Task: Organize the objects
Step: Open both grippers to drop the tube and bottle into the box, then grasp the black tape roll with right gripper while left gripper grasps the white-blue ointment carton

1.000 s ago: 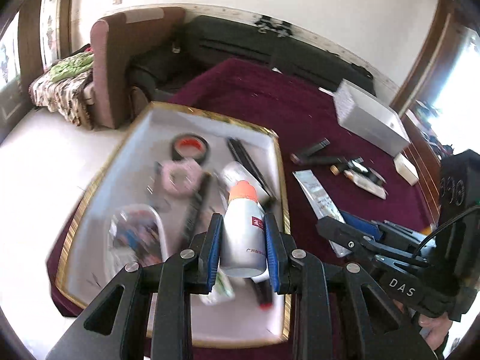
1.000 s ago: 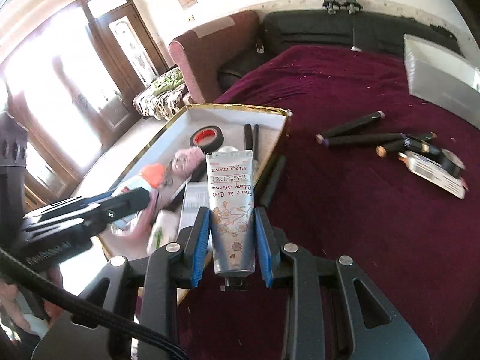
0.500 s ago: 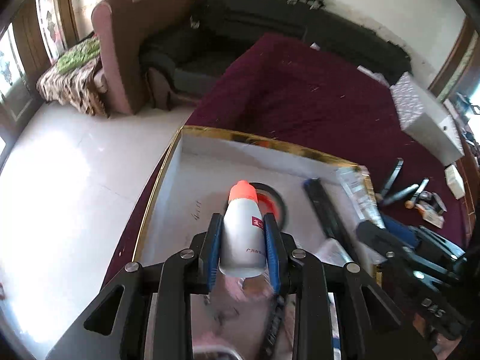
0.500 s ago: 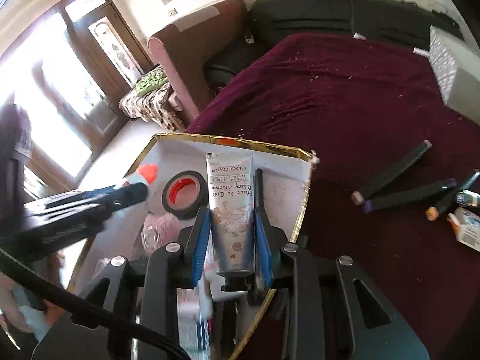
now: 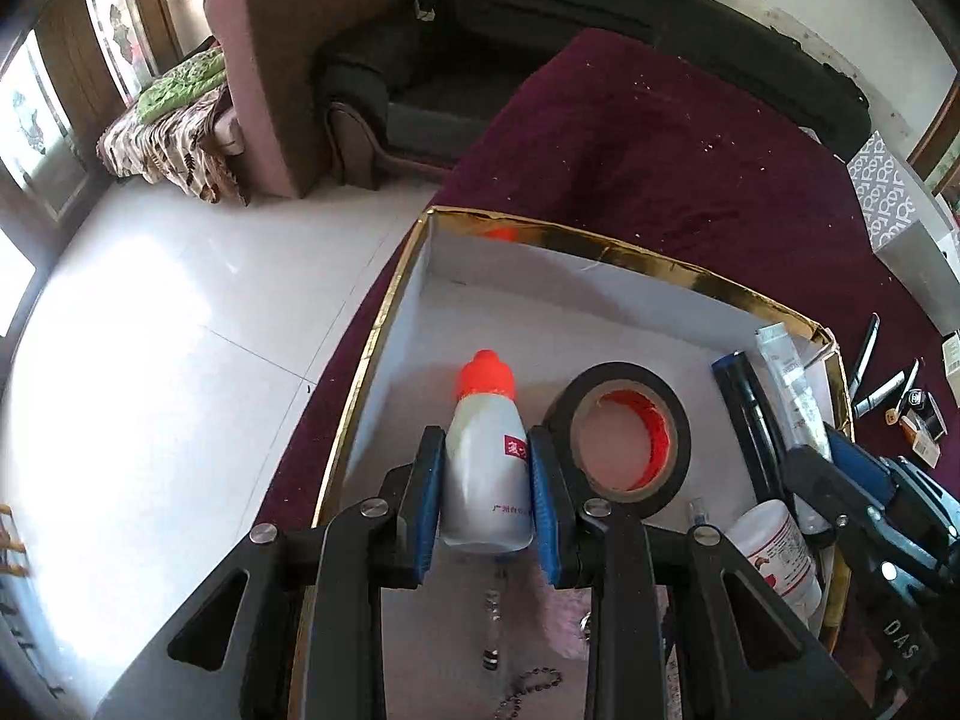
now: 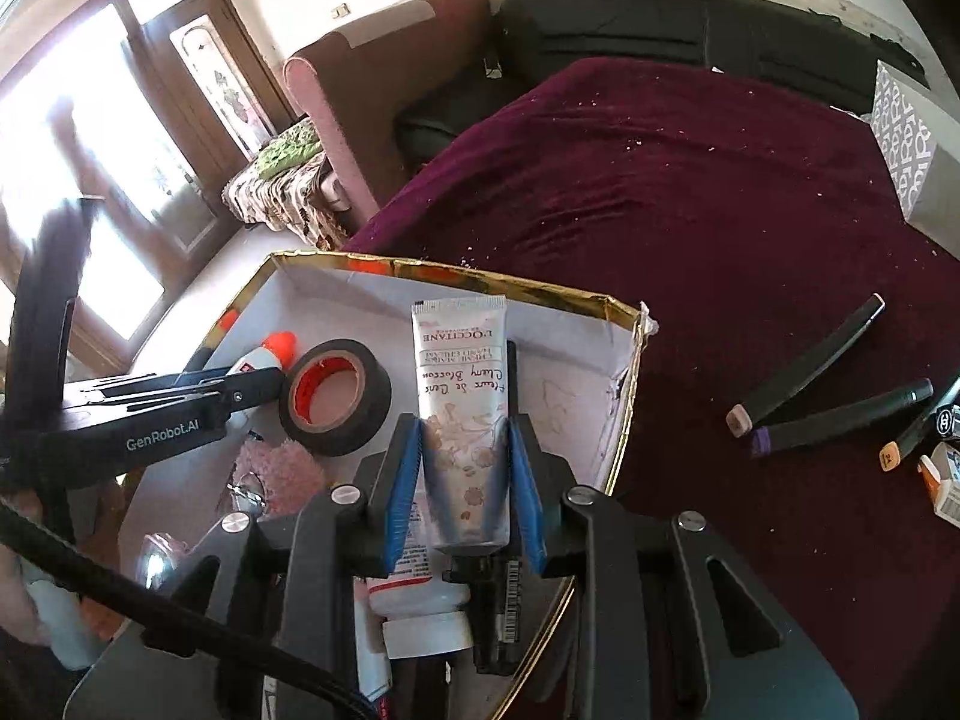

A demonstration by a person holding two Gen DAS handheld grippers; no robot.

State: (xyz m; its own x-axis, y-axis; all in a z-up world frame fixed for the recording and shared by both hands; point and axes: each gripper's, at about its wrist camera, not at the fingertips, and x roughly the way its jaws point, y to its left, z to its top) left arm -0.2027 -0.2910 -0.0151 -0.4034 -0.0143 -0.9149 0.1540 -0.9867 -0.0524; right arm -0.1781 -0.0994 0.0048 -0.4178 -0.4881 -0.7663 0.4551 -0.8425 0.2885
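My left gripper [image 5: 487,501] is shut on a small white bottle with an orange cap [image 5: 487,456], held over the far left part of a gold-rimmed white box [image 5: 600,294]. My right gripper [image 6: 465,489] is shut on a pale hand cream tube [image 6: 465,414], held over the box's [image 6: 624,420] right side. A black tape roll with a red core [image 5: 621,435] lies in the box just right of the bottle. In the right wrist view the left gripper [image 6: 240,396] comes in from the left, the bottle's orange cap [image 6: 282,345] showing next to the tape roll [image 6: 336,396].
The box also holds a white pill bottle [image 5: 774,552], a dark pen [image 5: 744,414], a pink fluffy item [image 6: 276,474] and a bead chain [image 5: 528,684]. Markers [image 6: 804,366] and small packets lie on the maroon cloth [image 6: 720,228]. A patterned grey box [image 6: 906,150] stands far right. White floor [image 5: 150,360] lies left.
Both grippers have moved forward and down over the box with their loads. The box's far end and the tape roll now fill the view close below.
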